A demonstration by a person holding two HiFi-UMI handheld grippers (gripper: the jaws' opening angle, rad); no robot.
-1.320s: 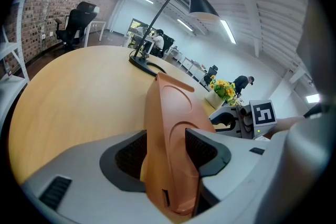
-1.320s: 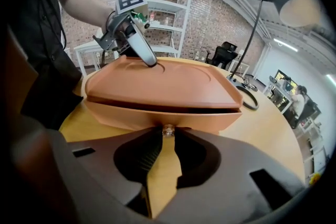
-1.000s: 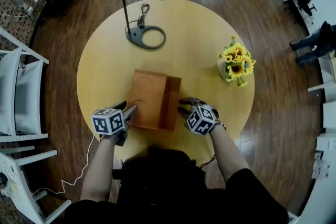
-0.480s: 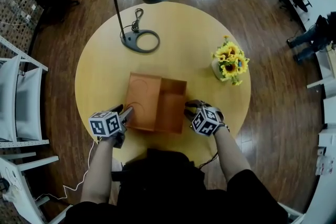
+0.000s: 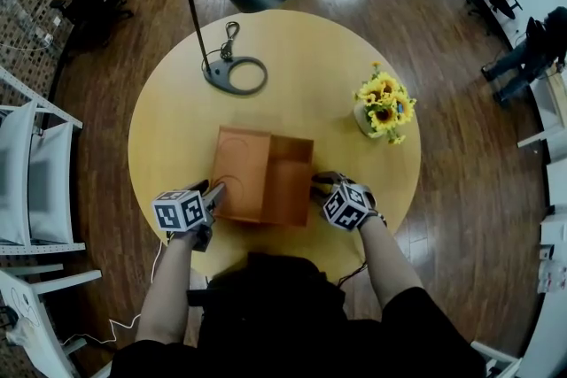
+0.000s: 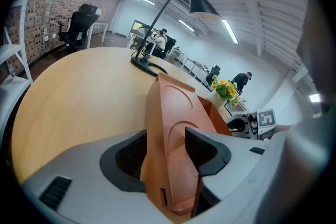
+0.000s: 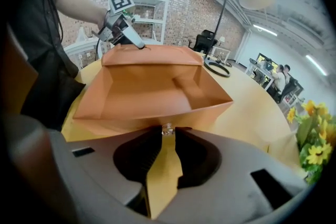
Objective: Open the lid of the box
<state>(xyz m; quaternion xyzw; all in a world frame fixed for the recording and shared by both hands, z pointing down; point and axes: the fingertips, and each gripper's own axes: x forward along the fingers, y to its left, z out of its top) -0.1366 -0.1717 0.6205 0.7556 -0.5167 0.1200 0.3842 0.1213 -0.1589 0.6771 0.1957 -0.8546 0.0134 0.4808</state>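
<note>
Clearly the lid (image 5: 237, 171) is up: it stands along the left side of the box (image 5: 289, 181), which sits near my edge of the table (image 5: 301, 57) with its inside bare to the head view. My left gripper (image 5: 215, 191) is clamped on the lid's free edge, a pad on each face, and in the left gripper view the panel runs straight away between the jaws. I hold it there because, I judge, a flap this tall would fall shut or flop over if let go, and the rim gives me the best leverage.

My right gripper (image 5: 317, 182) sits low against the box's right wall, placed, I think, to steady the box against the pull on the lid. Its jaws are opening. Only bare tabletop shows in the gap, and a small shiny stud (image 7: 167, 128) on the wall sits just at the tips; the pads press on nothing I can see.

Lamp (image 5: 235, 73) and flowers (image 5: 383, 106) stand well apart from the box, out of the lid's way. I judge the opening nearly done.
</note>
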